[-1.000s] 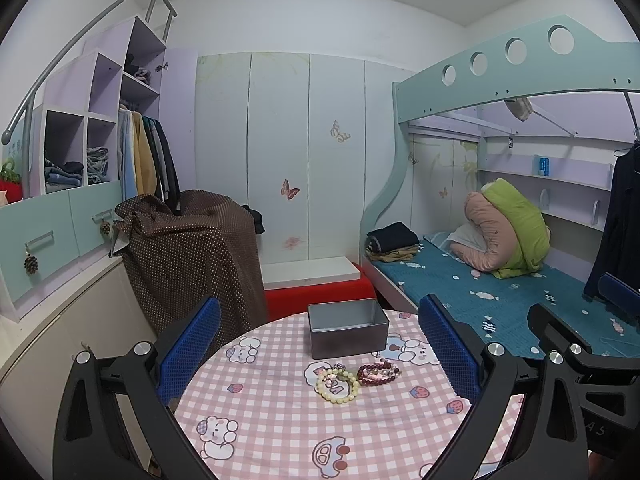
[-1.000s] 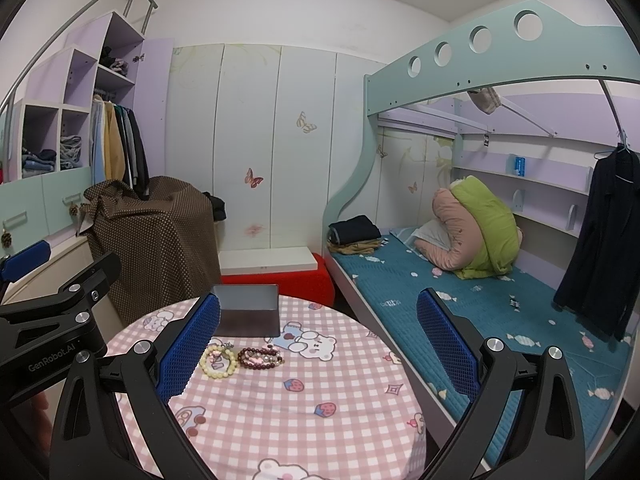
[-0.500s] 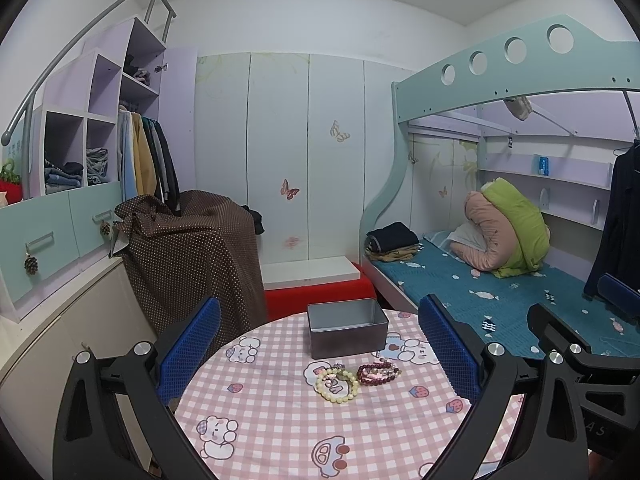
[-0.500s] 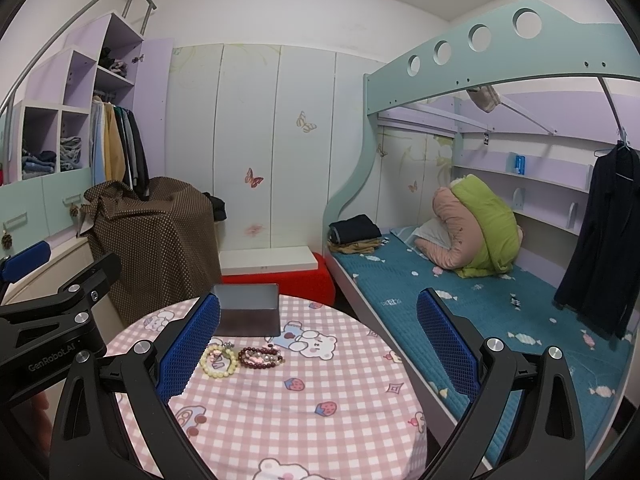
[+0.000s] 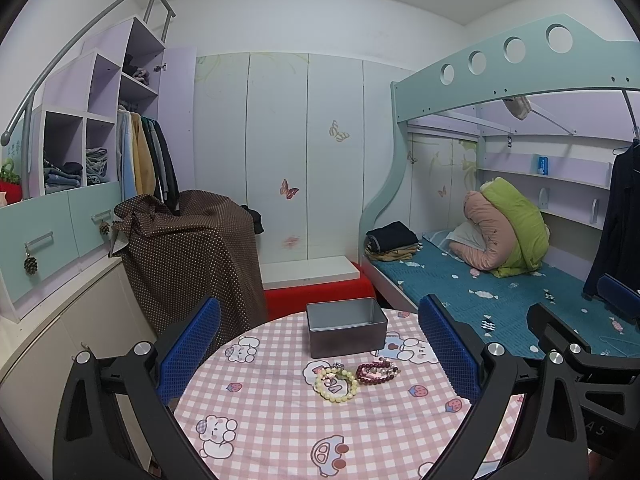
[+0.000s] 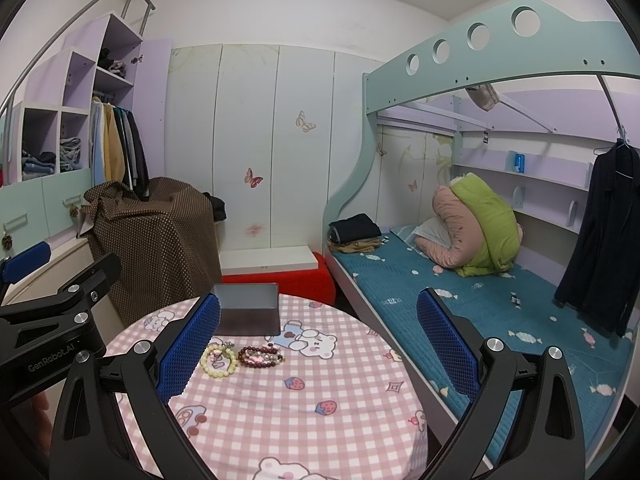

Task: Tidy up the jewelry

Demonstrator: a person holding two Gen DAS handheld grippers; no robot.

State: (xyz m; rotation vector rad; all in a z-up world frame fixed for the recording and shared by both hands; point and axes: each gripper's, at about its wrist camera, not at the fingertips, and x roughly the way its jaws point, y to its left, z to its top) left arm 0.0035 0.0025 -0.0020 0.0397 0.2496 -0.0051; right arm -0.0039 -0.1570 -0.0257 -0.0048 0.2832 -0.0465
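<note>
A pale yellow bead bracelet [image 5: 337, 385] and a dark red bead bracelet [image 5: 378, 371] lie side by side on the round pink-checked table [image 5: 280, 420], just in front of an open grey metal box [image 5: 346, 326]. The bracelets also show in the right wrist view, the yellow bracelet [image 6: 218, 361] left of the red bracelet [image 6: 261, 356], with the grey box [image 6: 246, 309] behind them. My left gripper [image 5: 320, 356] is open and empty, above the table near the bracelets. My right gripper [image 6: 318, 354] is open and empty, over the table to the right of them.
A bunk bed [image 5: 500, 292] stands right of the table. A brown dotted cloth covers furniture [image 5: 192, 256] at the left. A red bench [image 5: 320, 294] sits behind the table before the white wardrobe. The left gripper's body [image 6: 48, 320] shows at the left of the right wrist view.
</note>
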